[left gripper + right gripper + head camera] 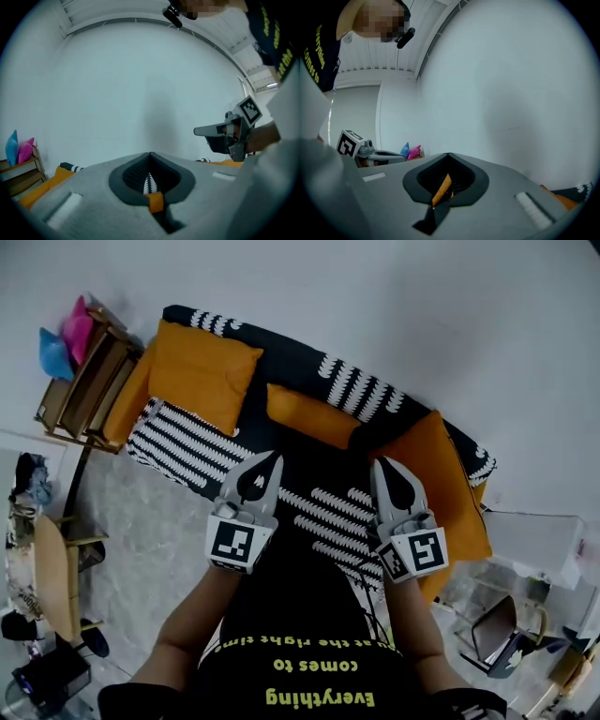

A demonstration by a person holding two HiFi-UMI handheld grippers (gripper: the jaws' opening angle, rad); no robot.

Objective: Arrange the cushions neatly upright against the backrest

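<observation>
Cushions in orange, three of them, on the black-and-white patterned sofa (178,442). Large orange cushion (202,371) at eleven o'clock in the head view, propped against the backrest at the sofa's left end. Small orange cushion (309,416) near twelve o'clock, set low along the backrest, a gap between it and the large one. Third orange cushion (441,479) out at three o'clock, slumped over the right end of the sofa.

Left tool (274,457) up over the seat, jaws pressed together, nothing pinched, tip toward twelve o'clock. Right tool (379,463) alongside, likewise pressed together and empty, tip close to the third cushion's edge in the head view. Both gripper views facing the plain white wall (150,75), with only slivers of sofa and orange low in the picture.

Wooden shelf (89,381) at ten o'clock beside the sofa, a pink pillow (77,329) and a blue pillow (53,352) on top.
</observation>
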